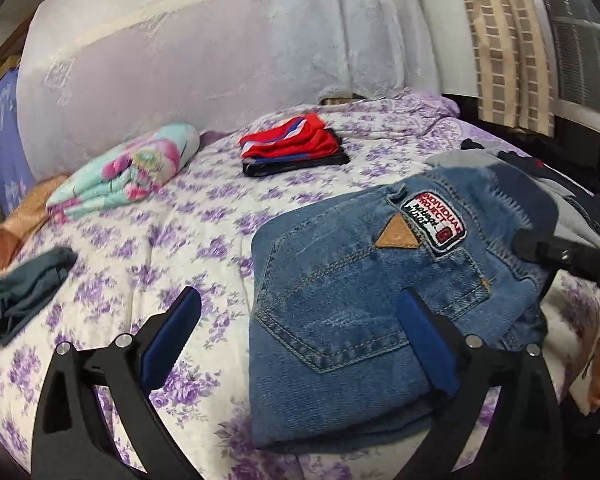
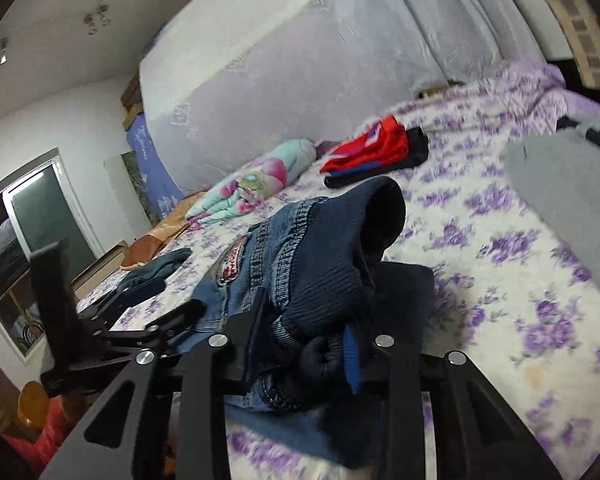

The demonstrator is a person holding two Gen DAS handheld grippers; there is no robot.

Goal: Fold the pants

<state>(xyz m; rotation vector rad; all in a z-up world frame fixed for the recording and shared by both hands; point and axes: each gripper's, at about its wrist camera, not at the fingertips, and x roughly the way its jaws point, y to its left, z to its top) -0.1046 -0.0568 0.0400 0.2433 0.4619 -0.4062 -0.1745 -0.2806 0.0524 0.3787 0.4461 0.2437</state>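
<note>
Folded blue denim pants (image 1: 364,300) with a red and white patch lie on the floral bedspread (image 1: 172,248), right of centre in the left wrist view. My left gripper (image 1: 300,320) is open above the bed; its right finger (image 1: 428,344) is over the denim, its left finger (image 1: 172,332) over the bedspread. My right gripper (image 2: 306,344) is shut on the pants' dark ribbed waistband (image 2: 340,264) and holds it bunched up. The right gripper also shows at the right edge of the left wrist view (image 1: 556,256).
A red and dark folded stack (image 1: 296,148) lies at the back of the bed. A pastel floral folded blanket (image 1: 132,168) lies at the back left. A dark green garment (image 1: 24,292) lies at the left. Grey and dark clothes (image 1: 540,184) are piled at the right.
</note>
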